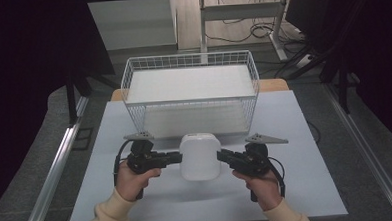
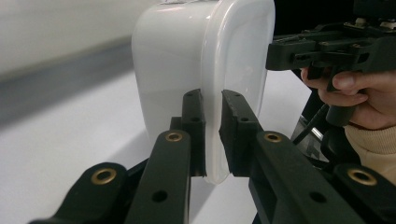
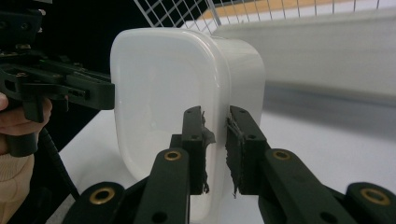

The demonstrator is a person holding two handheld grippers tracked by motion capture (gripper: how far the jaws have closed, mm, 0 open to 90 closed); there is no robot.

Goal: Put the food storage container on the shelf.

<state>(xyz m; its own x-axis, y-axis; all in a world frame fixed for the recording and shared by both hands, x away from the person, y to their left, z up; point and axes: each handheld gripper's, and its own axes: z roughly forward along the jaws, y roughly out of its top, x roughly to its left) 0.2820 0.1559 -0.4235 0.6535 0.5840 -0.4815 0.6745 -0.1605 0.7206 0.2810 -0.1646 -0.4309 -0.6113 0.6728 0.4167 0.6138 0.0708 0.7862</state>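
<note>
High view looks down; both claw views face the white container [image 1: 200, 156] closely.

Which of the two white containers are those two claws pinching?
The small smooth plastic tub, nearest the person; left gripper and right gripper clamp its rim. The wire basket stands untouched behind.

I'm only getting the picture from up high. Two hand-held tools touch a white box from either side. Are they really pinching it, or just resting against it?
Observer: Pinching. In the left gripper view, the left tool has its jaws closed on the thin rim of the white box.
Operator: And the other one?
Observer: Same. In the right gripper view, the right tool clamps the rim on the opposite side.
Operator: Anything odd about that tool?
Observer: Its pads look frayed, with torn edges sticking out.
Operator: Is the box open?
Observer: Close up, a translucent lid covers it; I cannot see inside.
</note>
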